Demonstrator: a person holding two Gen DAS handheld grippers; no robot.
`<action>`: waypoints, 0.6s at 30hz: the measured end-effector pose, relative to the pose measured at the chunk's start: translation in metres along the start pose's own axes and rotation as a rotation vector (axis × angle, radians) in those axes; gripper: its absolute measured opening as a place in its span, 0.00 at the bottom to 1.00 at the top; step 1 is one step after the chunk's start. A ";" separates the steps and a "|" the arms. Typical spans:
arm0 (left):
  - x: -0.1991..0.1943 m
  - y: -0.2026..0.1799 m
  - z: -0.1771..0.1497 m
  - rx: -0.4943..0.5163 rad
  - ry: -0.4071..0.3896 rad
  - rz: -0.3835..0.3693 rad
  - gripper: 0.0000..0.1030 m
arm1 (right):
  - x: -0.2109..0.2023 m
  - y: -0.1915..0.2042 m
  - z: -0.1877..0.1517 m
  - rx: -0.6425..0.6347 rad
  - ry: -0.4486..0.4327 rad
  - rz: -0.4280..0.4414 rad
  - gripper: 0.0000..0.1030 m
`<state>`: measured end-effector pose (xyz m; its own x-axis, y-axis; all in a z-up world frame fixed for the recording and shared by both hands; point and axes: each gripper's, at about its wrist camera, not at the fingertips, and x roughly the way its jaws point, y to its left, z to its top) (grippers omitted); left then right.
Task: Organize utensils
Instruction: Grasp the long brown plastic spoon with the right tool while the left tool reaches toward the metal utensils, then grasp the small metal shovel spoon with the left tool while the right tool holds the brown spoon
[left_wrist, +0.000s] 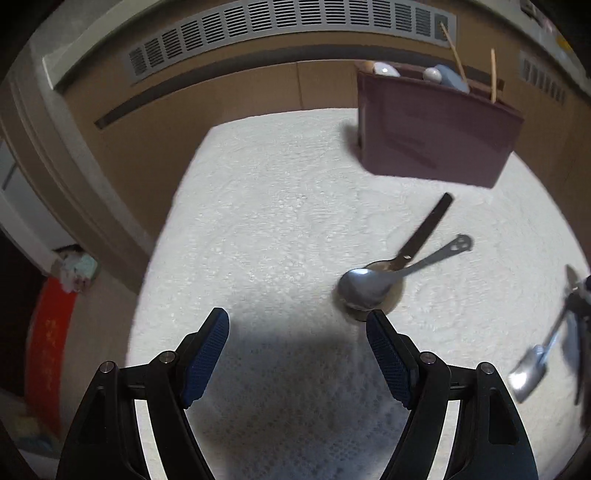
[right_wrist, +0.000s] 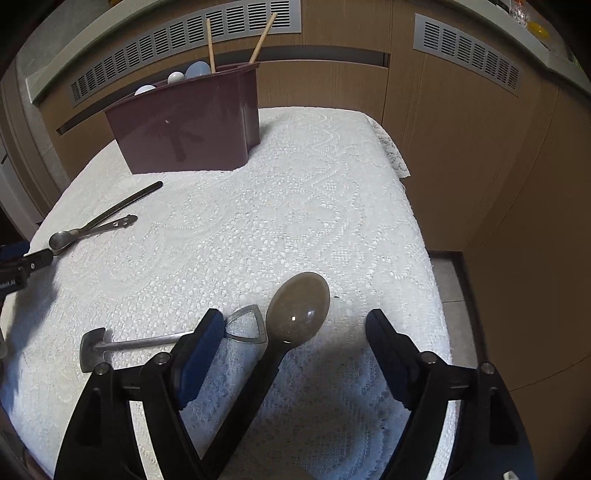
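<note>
In the left wrist view my left gripper (left_wrist: 297, 325) stands open over bare cloth. Just beyond its right finger, a steel spoon (left_wrist: 364, 286) lies across a dark-handled spoon (left_wrist: 428, 229). My right gripper (right_wrist: 293, 325) is open too. A brown spoon (right_wrist: 297, 310) with a dark handle lies on the cloth between its fingers, touching neither pad. A small metal scoop (right_wrist: 140, 345) with a triangular loop handle lies by the left finger (right_wrist: 207, 339). The maroon utensil holder (right_wrist: 184, 122) stands at the back with pale spoons and chopsticks (right_wrist: 210, 44) in it.
A white lace cloth (right_wrist: 332, 206) covers the table, whose right edge drops to a tiled floor (right_wrist: 447, 280). Wooden panels with vent grilles (left_wrist: 295, 22) run behind the table. My left gripper shows at the left edge (right_wrist: 22, 266) of the right wrist view.
</note>
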<state>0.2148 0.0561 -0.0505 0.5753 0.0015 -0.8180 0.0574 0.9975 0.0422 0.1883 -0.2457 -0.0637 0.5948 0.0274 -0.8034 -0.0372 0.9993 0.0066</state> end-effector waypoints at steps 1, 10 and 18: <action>0.004 -0.002 0.003 -0.004 0.008 -0.057 0.75 | 0.001 0.001 0.000 -0.002 0.001 0.000 0.79; 0.027 -0.022 0.023 -0.090 0.033 -0.249 0.75 | 0.002 0.000 0.000 0.000 0.009 0.004 0.85; 0.021 -0.042 0.008 0.043 0.056 -0.340 0.75 | 0.003 -0.001 -0.001 0.003 0.014 0.011 0.87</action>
<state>0.2312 0.0137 -0.0646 0.4713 -0.3249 -0.8199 0.2732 0.9377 -0.2146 0.1898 -0.2464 -0.0666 0.5831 0.0380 -0.8115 -0.0415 0.9990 0.0170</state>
